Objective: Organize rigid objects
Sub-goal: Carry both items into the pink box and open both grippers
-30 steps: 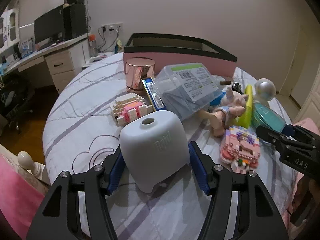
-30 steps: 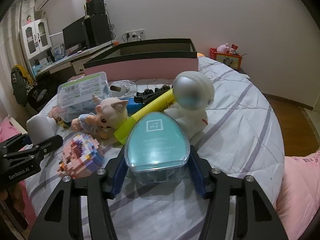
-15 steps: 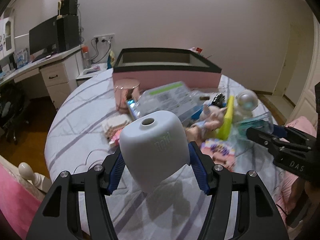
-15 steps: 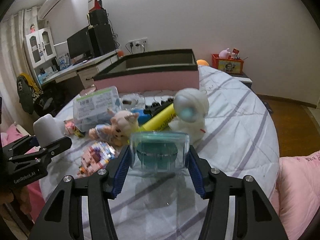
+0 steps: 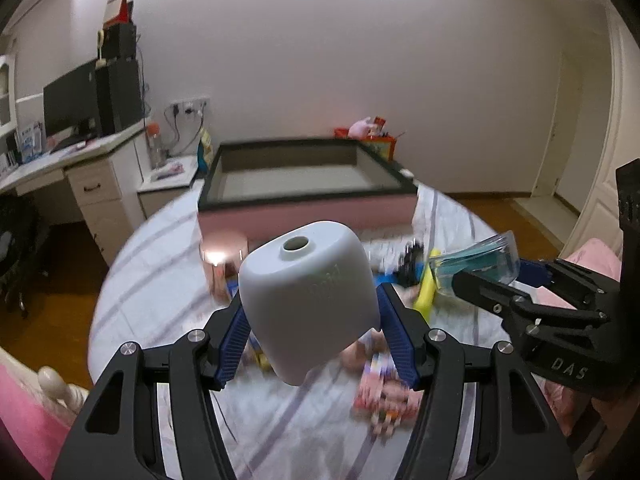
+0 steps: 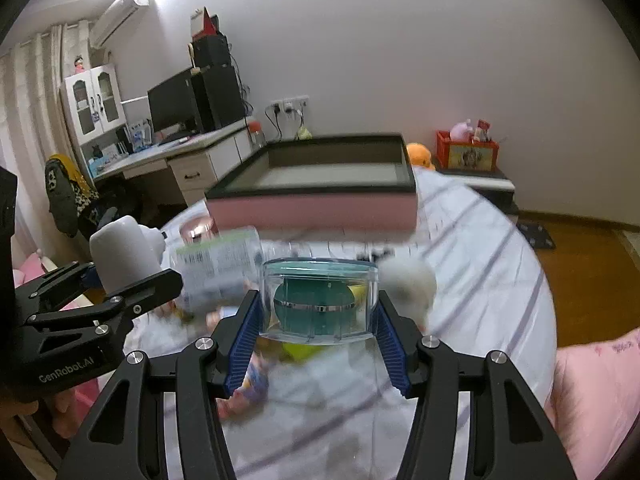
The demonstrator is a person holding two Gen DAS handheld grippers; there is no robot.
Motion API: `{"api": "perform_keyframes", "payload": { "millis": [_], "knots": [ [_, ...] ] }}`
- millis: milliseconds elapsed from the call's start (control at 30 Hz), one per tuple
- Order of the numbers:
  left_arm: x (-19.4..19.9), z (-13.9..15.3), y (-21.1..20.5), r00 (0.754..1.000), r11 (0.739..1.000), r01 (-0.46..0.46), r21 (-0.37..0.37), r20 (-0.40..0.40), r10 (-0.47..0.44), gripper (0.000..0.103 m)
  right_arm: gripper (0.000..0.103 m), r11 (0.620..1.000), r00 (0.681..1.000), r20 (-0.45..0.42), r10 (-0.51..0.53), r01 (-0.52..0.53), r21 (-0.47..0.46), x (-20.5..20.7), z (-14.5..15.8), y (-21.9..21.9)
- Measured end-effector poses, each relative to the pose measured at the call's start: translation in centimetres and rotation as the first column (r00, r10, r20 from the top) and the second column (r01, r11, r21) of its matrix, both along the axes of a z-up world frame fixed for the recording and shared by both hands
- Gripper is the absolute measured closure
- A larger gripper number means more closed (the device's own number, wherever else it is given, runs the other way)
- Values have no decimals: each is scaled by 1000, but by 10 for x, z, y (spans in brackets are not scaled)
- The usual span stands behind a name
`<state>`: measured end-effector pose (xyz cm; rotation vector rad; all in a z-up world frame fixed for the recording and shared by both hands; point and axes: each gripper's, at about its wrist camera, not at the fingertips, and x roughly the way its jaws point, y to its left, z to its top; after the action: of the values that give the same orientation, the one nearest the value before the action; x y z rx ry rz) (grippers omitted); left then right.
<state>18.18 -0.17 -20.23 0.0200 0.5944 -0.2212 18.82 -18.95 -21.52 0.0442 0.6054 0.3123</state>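
My left gripper point(image 5: 312, 340) is shut on a white rounded device point(image 5: 308, 296) with a hole on top, held above the bed. It also shows in the right wrist view point(image 6: 124, 256). My right gripper point(image 6: 318, 334) is shut on a clear plastic case with a teal egg-shaped item inside point(image 6: 318, 300), also held in the air; it shows at the right of the left wrist view point(image 5: 476, 260). A pink storage box with a dark rim point(image 5: 308, 184) point(image 6: 316, 184) stands open at the far side of the bed, ahead of both grippers.
On the striped bedsheet point(image 5: 168, 280) lie a copper tin point(image 5: 222, 260), a yellow marker point(image 5: 426, 284), a clear labelled box point(image 6: 218, 264), a white astronaut figure point(image 6: 408, 284) and blurred block toys point(image 5: 384, 392). A desk point(image 5: 72, 176) stands at left.
Both grippers have lifted their objects off the bed and risen, moving toward the pink box. The toys on the bed have dropped lower in view and blurred.
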Motion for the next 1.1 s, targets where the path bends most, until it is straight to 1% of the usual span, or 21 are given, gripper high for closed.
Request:
{"api": "perform_keyframes", "payload": {
  "millis": [100, 200, 300, 433, 467, 533, 600, 633, 733, 767, 833, 900, 967, 1067, 1100],
  "knots": [
    [15, 21, -1, 999, 1000, 7, 26, 45, -8, 41, 47, 1000, 1000, 29, 4, -4, -6, 12, 19, 4],
    [43, 38, 1, 998, 1000, 12, 28, 56, -14, 41, 47, 1000, 999, 52, 11, -10, -20, 31, 38, 8],
    [79, 45, 3, 999, 999, 20, 38, 44, -22, 41, 47, 999, 998, 49, 27, -26, -29, 60, 51, 13],
    [133, 42, 2, 1000, 996, 5, 88, 3, -6, 41, 47, 998, 999, 21, 34, -33, -45, 111, 59, 22],
    [146, 40, 4, 1000, 997, 8, 83, -16, -7, 41, 47, 998, 999, 9, 34, -34, -53, 121, 58, 23],
    [177, 33, 7, 998, 997, 14, 72, -65, -9, 41, 47, 998, 999, -20, 35, -36, -59, 145, 53, 27],
    [200, 26, 8, 996, 995, -5, 99, -92, 15, 41, 47, 997, 996, -76, 40, -44, -56, 172, 44, 30],
    [215, 19, 8, 993, 993, -3, 121, -118, 17, 41, 47, 997, 994, -103, 38, -45, -64, 187, 37, 33],
    [244, 0, 12, 982, 991, 10, 135, -189, 16, 41, 46, 994, 983, -179, 35, -52, -91, 217, 17, 38],
    [249, -5, 11, 980, 989, 8, 148, -196, 21, 41, 46, 994, 977, -207, 40, -59, -87, 226, 10, 40],
    [258, -13, 13, 979, 987, 1, 160, -203, 32, 41, 46, 993, 971, -234, 41, -65, -97, 237, 0, 42],
    [268, -22, 15, 970, 987, -3, 159, -241, 42, 41, 46, 991, 964, -263, 45, -76, -109, 246, -8, 47],
    [275, -30, 16, 965, 984, -11, 178, -257, 57, 41, 46, 991, 954, -296, 50, -85, -106, 253, -16, 50],
    [279, -36, 20, 956, 986, -7, 168, -287, 56, 40, 46, 989, 946, -319, 53, -95, -116, 258, -23, 54],
    [281, -37, 21, 955, 985, -6, 174, -290, 57, 38, 46, 990, 947, -316, 59, -97, -106, 259, -22, 54]
  ]
}}
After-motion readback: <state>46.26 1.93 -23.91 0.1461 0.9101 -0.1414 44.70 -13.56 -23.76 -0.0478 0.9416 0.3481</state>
